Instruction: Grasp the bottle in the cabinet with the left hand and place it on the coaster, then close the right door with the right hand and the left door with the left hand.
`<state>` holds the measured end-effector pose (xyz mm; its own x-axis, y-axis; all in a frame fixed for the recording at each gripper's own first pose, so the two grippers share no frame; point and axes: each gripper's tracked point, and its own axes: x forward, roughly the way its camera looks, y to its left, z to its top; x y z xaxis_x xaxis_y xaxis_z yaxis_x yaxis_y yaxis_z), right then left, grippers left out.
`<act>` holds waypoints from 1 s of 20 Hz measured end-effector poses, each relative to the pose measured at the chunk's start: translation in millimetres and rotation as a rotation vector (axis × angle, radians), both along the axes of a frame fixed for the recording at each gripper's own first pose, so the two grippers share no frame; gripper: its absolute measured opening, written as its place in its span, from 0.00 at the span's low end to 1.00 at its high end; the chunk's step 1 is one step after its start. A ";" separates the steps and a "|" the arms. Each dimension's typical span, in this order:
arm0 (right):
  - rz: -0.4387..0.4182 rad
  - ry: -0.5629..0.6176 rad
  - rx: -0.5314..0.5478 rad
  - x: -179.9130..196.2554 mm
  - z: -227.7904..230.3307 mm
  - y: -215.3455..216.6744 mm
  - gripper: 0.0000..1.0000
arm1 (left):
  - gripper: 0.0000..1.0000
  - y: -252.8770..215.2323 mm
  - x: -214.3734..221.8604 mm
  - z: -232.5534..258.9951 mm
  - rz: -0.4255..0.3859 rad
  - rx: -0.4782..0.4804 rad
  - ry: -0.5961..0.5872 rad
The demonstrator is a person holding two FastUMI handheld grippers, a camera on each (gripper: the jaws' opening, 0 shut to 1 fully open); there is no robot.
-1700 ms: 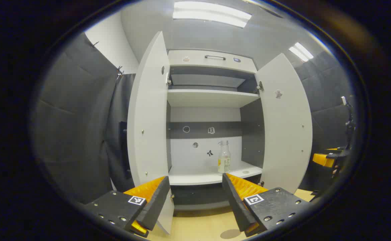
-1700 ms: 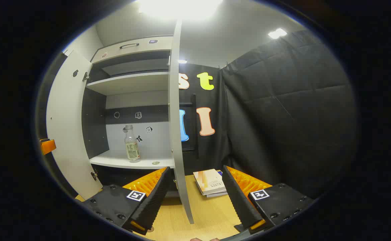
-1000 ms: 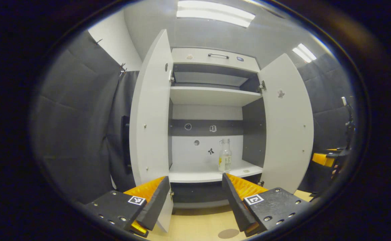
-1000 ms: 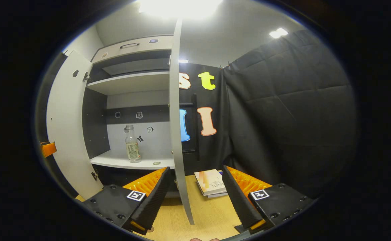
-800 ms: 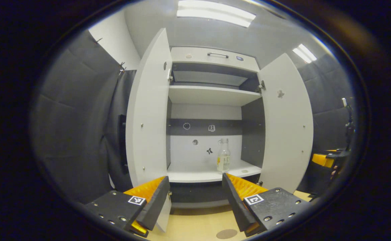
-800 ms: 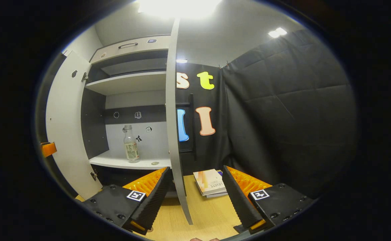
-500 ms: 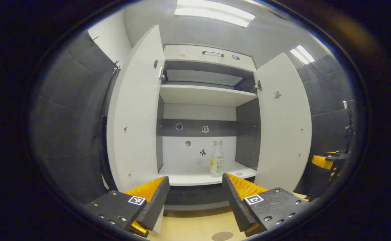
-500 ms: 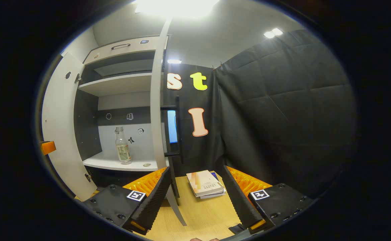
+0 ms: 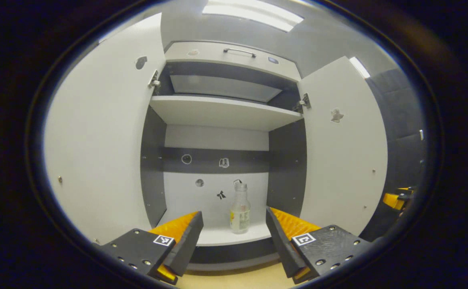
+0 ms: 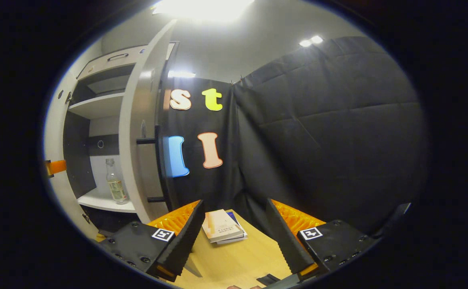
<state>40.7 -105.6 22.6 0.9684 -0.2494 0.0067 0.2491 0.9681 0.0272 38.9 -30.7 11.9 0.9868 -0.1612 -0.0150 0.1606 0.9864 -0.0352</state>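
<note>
Bottle [image 9: 240, 208]: clear, near-empty, likely light, rigid, slick; upright on far shelf [image 9: 234, 237]. Grip mid-body at label. Left gripper [image 9: 234, 237] wide, empty; right gripper [image 10: 234, 237] wide, empty.

You're working in a staged recording booth, not a real home; quilted black cloth [image 10: 330, 132] hangs as walls on every side; a white cabinet [image 9: 221, 110] stands with both doors open, small stickers on its back panel; strip lights [image 9: 254, 14] glare from a plain ceiling; a wooden tabletop [image 10: 238, 261] carries a few stacked books [image 10: 221, 230].
</note>
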 end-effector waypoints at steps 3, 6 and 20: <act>-0.041 -0.007 0.007 10.7 -3.1 -19.0 0.97 | 0.92 -3.5 4.4 -2.6 -0.010 -0.006 0.026; -0.072 -0.003 0.031 15.4 -10.4 -29.7 0.98 | 0.91 -5.6 6.8 -6.4 -0.023 -0.004 0.046; -0.197 0.021 0.065 38.4 -39.8 -70.2 0.98 | 0.90 -12.6 7.6 -8.0 -0.062 0.034 0.082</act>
<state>79.1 -175.8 -17.1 0.9005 -0.4335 -0.0357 0.4349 0.8968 0.0809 46.4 -43.2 3.9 0.9701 -0.2203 -0.1021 0.2196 0.9754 -0.0178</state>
